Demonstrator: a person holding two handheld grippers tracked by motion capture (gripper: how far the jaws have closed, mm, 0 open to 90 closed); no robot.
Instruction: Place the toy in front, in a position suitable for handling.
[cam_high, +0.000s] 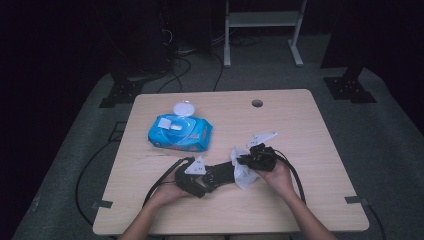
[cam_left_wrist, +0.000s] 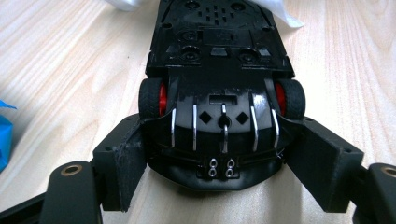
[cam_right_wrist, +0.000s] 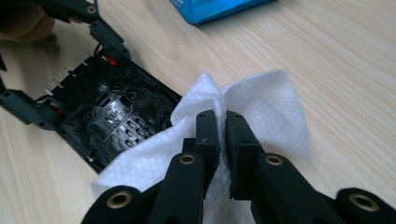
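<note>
1. I see the wooden bench under both tools, bare wood to the far side of them

2. The blue wipes pack lies beyond my left tool, well apart from it, its white lid flipped up

3. The black toy car lies belly up between the jaws of my left tool; its red-hubbed wheels sit just ahead of the jaw pads

4. My left tool stands part-way apart, its pads pressed on the two flanks of the car's end, so it has the car gripped

5. The white wipe is bunched around the tips of my right tool, spilling onto the car's far end

6. My right tool is closed almost fully, its jaws pinching a fold of the wipe between them
</note>
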